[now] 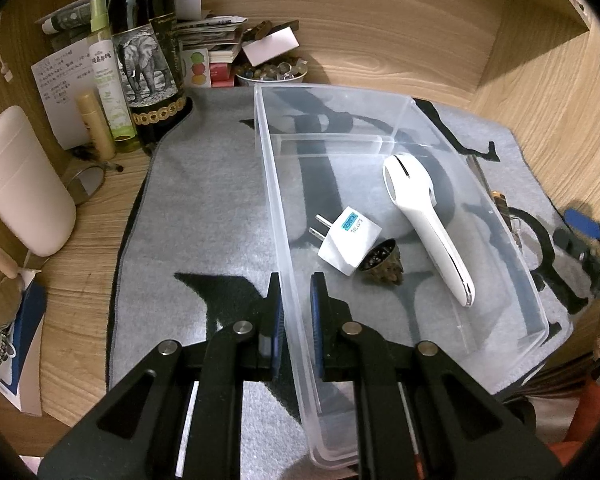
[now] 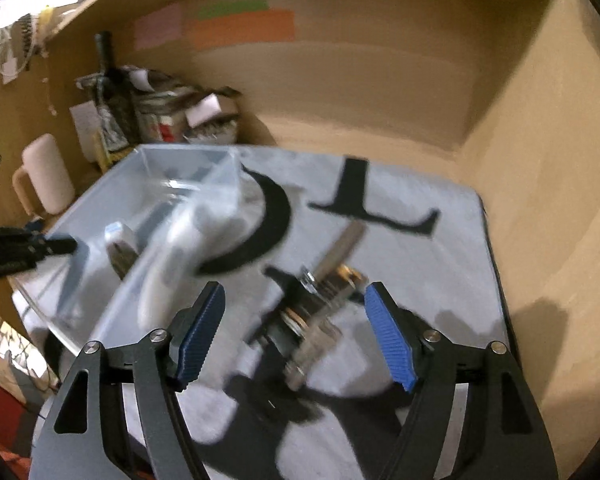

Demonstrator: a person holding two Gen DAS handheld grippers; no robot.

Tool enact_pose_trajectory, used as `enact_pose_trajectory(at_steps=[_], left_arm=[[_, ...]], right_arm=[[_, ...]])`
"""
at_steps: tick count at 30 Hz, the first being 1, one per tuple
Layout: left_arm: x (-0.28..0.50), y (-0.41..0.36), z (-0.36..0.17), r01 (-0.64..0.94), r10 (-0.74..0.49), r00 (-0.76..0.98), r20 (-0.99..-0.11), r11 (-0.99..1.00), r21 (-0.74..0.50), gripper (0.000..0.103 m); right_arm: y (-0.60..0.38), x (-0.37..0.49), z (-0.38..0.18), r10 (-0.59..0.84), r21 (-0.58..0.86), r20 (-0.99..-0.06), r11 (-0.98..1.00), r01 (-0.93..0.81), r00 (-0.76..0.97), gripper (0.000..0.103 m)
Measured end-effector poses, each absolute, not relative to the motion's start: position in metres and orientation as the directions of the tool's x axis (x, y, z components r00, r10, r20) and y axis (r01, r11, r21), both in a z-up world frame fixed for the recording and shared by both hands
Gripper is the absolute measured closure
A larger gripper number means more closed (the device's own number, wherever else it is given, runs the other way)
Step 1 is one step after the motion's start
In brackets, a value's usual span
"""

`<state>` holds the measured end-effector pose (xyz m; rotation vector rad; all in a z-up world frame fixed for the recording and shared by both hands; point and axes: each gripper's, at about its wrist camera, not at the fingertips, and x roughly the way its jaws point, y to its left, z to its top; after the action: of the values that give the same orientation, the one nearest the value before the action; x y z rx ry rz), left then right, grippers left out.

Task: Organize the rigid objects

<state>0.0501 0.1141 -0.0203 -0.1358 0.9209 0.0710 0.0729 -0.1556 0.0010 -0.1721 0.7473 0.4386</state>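
A clear plastic bin (image 1: 380, 96) lies on a grey mat with black letters (image 1: 204, 208). Inside it lie a white handheld device (image 1: 424, 216), a white plug adapter (image 1: 346, 240) and a small dark studded cup (image 1: 384, 266). My left gripper (image 1: 296, 312) is shut on the bin's left wall near its front corner. In the right wrist view, which is blurred, my right gripper (image 2: 296, 324) is open just above a metal folding tool (image 2: 324, 296) lying on the mat to the right of the bin (image 2: 148, 200). My left gripper also shows there (image 2: 60, 245).
At the back left stand a dark elephant-label bottle (image 1: 148, 52), spray bottles (image 1: 108, 80), a white mug (image 1: 24, 184), papers and a bowl of beads (image 1: 272, 72). Wooden walls close the desk behind and to the right (image 1: 540, 92). Glasses (image 1: 4, 300) lie at the left.
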Motion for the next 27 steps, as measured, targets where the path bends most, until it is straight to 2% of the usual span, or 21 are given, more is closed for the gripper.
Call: enact_pose_trajectory(at_steps=[13,18,21,27], left_arm=[[0.049,0.111,-0.019,-0.134,0.023,0.599,-0.801,0.988,-0.072,0.092],[0.048,0.112,-0.019,-0.136,0.026,0.599,-0.801,0.988,-0.07,0.092],[0.047,0.112,-0.02,-0.136,0.027,0.598,-0.801,0.988,-0.068,0.092],[0.047,0.112,-0.02,-0.136,0.026,0.599,-0.801,0.988,-0.069,0.092]], right_arm=[[-0.152,0.054,-0.044,0.358,0.048,-0.759,0.864,-0.501,0.544,0.034],[-0.154,0.061,-0.051,0.4,0.115,-0.767,0.855,-0.505,0.502,0.041],[-0.154,0.061,-0.05,0.427,0.146,-0.761,0.846,-0.512,0.488,0.051],[-0.153,0.056,-0.047,0.419,0.124,-0.749,0.85,-0.512,0.514,0.055]])
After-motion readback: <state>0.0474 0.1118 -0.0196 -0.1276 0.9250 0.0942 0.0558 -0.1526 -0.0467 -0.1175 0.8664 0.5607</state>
